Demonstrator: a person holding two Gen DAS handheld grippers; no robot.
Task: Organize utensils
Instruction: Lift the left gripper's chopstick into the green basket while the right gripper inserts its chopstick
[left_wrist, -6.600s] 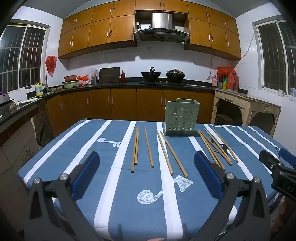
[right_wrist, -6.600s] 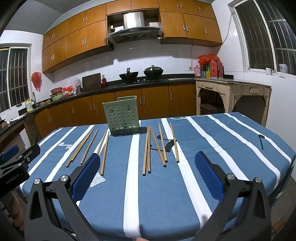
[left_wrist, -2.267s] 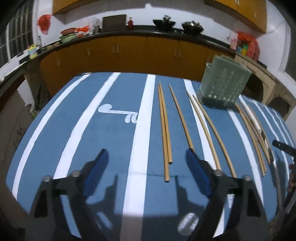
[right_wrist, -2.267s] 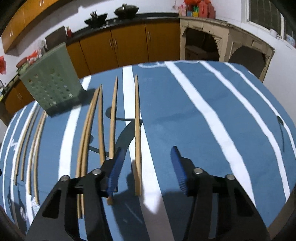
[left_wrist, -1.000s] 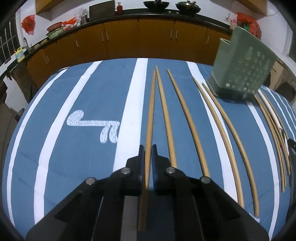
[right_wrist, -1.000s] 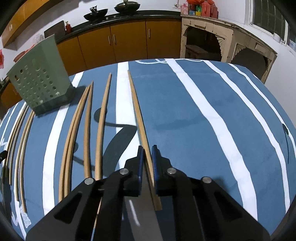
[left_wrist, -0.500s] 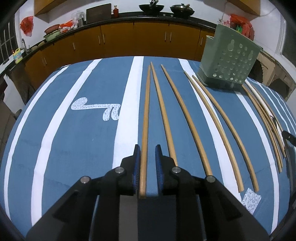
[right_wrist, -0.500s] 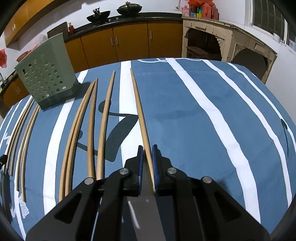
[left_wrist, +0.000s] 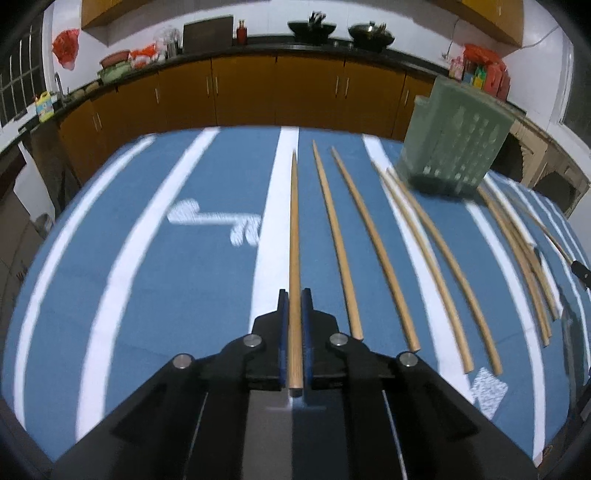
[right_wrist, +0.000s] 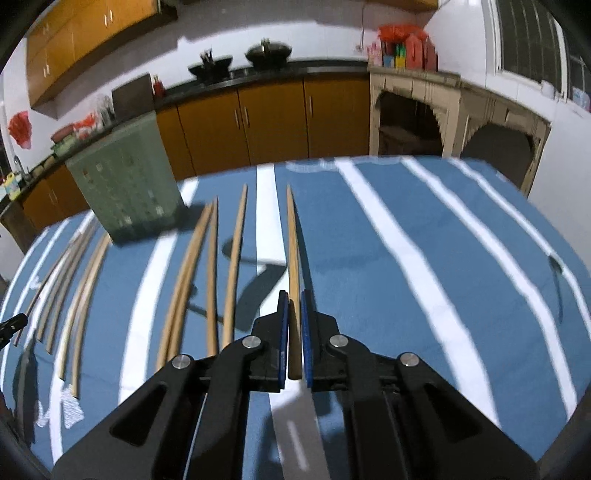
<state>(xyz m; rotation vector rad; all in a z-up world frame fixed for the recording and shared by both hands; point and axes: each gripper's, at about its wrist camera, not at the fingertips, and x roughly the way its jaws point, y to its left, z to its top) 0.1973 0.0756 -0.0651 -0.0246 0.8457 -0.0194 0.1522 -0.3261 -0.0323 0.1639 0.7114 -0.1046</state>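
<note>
My left gripper (left_wrist: 294, 299) is shut on the near end of a wooden chopstick (left_wrist: 294, 229) that points away from me, lifted off the cloth. My right gripper (right_wrist: 293, 300) is shut on another wooden chopstick (right_wrist: 293, 240), also lifted. Several more chopsticks (left_wrist: 340, 236) lie in rows on the blue striped tablecloth (left_wrist: 147, 258), and also show in the right wrist view (right_wrist: 210, 266). The green perforated utensil holder (left_wrist: 458, 144) stands at the table's far side, to the right of the left gripper and to the left of the right one (right_wrist: 125, 184).
The table's far edge faces brown kitchen cabinets (left_wrist: 258, 92) and a dark counter with pots. A stone side counter (right_wrist: 443, 110) stands at the right wall. The right gripper's tip (left_wrist: 581, 271) shows at the left view's right edge.
Both grippers have risen with their chopsticks and tilted up, so more of the kitchen shows. The views are motion-blurred. The other chopsticks stay put.
</note>
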